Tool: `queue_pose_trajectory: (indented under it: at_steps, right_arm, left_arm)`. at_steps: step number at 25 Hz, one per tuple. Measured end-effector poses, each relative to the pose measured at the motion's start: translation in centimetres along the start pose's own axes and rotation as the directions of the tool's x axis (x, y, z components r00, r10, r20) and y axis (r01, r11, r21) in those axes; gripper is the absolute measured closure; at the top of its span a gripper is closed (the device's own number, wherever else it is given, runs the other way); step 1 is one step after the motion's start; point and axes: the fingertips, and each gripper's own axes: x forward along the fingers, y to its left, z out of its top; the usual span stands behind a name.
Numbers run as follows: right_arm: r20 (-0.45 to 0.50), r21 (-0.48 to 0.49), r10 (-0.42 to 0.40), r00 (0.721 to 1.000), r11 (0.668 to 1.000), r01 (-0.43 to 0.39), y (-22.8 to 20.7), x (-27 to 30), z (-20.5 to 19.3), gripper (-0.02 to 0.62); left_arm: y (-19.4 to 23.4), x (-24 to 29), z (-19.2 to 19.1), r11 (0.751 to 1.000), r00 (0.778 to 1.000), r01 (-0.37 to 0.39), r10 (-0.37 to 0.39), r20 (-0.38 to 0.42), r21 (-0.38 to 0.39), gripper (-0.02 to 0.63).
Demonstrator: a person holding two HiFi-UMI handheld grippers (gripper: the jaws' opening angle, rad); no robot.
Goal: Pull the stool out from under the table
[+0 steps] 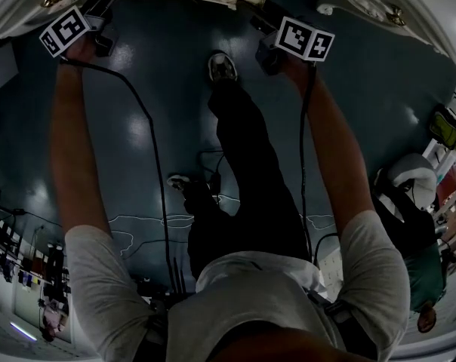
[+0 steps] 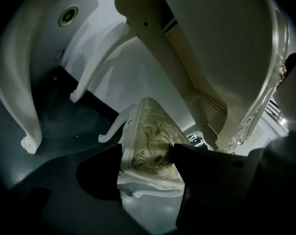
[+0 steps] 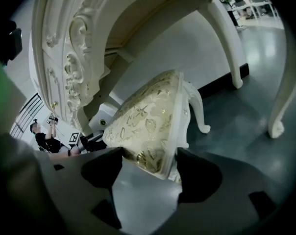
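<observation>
Left gripper (image 2: 147, 156) gapes wide around one near corner of the stool (image 2: 155, 131). Right gripper (image 3: 144, 164) spreads wide around the other, beneath the table (image 3: 74, 48).

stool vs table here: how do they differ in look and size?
The stool has a cushioned top with a gold leaf pattern, while the table shows bare cream wood with carved scrollwork. The stool stands low on short legs. The table's legs are far taller, and its frame arches over the stool. Shared: both are cream-white, with curved legs that end in curled feet.
</observation>
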Motion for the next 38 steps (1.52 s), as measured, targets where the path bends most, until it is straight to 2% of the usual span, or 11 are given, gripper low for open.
queue_pose_trajectory:
  at_steps: [5,16,32,38]
  right_arm:
    - [0.001,-0.027,-0.040,0.999,0.999,0.040,-0.2,-0.1,0.4,0.255]
    - [-0.056,-0.078,-0.065,0.996,0.995,0.061,-1.7,-2.0,-1.4,0.255]
    - [-0.107,-0.104,-0.085,0.991,0.992,0.074,-0.8,-5.8,-6.3,0.256]
    - [-0.127,-0.110,-0.096,0.987,0.991,0.082,-0.2,-8.1,-10.9,0.256]
  left_arm:
    - [-0.4,-0.3,-0.4,1.000,1.000,-0.021,0.021,0.007,0.000,0.290]
    - [-1.5,-2.9,-6.2,0.998,0.999,-0.054,0.054,-0.004,-0.038,0.290]
    - [-3.4,-7.5,-12.6,0.993,0.995,-0.097,0.095,-0.030,-0.066,0.287]
    - [-3.9,-11.1,-16.6,0.991,0.993,-0.115,0.112,-0.040,-0.071,0.285]
